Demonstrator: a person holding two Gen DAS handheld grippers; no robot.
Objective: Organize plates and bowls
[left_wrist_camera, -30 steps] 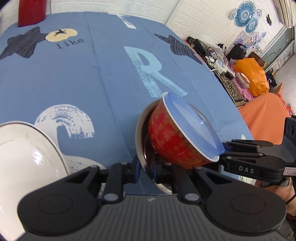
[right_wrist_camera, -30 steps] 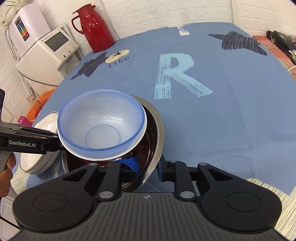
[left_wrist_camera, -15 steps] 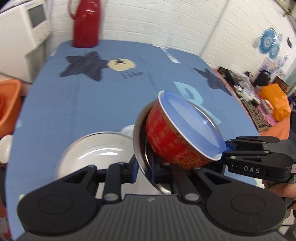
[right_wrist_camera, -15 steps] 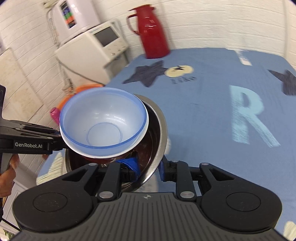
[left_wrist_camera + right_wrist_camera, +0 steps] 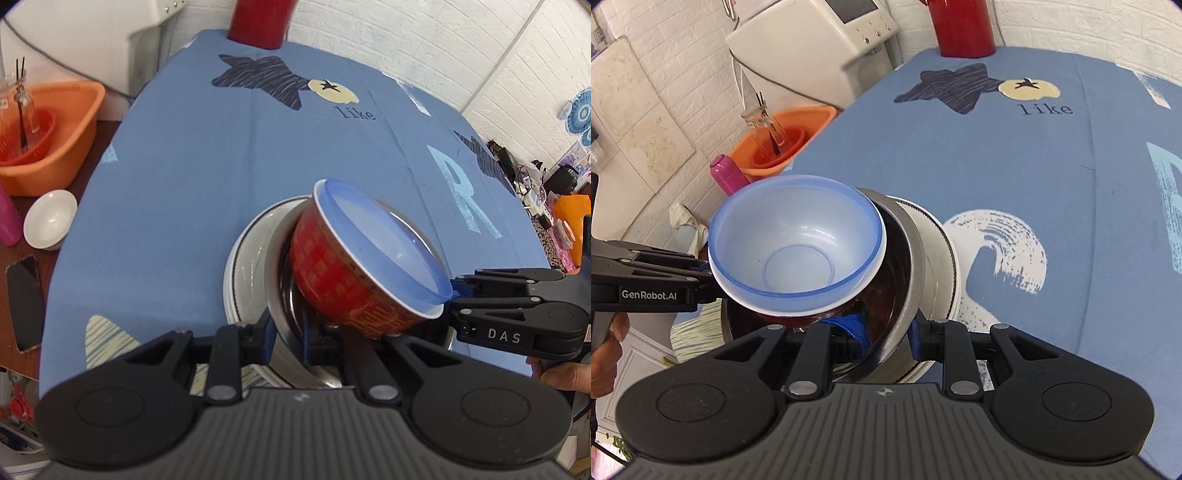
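Both hand-held grippers clamp the steel bowl's rim – left (image 5: 287, 338), right (image 5: 889, 338) – steel bowl (image 5: 908, 266) holding a red bowl (image 5: 332, 273) with a blue bowl (image 5: 798, 240) nested inside, tilted over the white plate (image 5: 243, 258) on the table (image 5: 184, 177)

Readable text: "like" printed in dark letters on the blue printed tablecloth (image 5: 229, 177), beside a cream circle; large pale "R" (image 5: 466, 201) on same cloth. "DAS" on right gripper (image 5: 456, 293); "GenRobot.AI" on left gripper (image 5: 708, 271).
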